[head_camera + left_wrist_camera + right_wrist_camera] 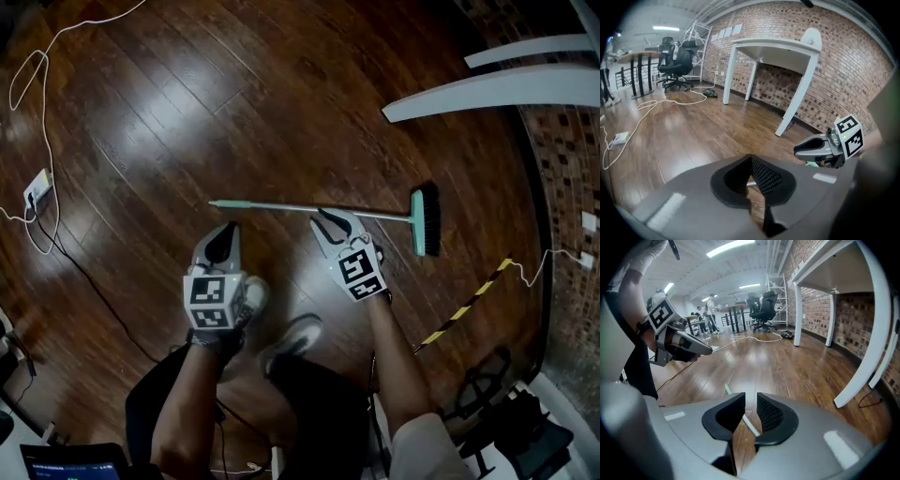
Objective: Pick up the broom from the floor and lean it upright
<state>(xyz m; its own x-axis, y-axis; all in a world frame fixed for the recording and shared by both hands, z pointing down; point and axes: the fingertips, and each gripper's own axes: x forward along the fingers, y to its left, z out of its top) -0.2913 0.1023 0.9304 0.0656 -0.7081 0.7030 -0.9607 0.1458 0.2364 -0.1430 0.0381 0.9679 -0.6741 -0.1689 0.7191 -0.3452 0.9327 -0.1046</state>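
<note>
The grey-handled, teal-headed broom (281, 207) lies flat on the dark wooden floor (187, 112) near the white table (487, 89). The right gripper (330, 221), jaws spread, should straddle it squarely before closing; the left gripper (225, 239) has jaws pressed together

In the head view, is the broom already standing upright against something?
No, the broom lies flat along the wooden floor, with nothing propping it up.
</note>
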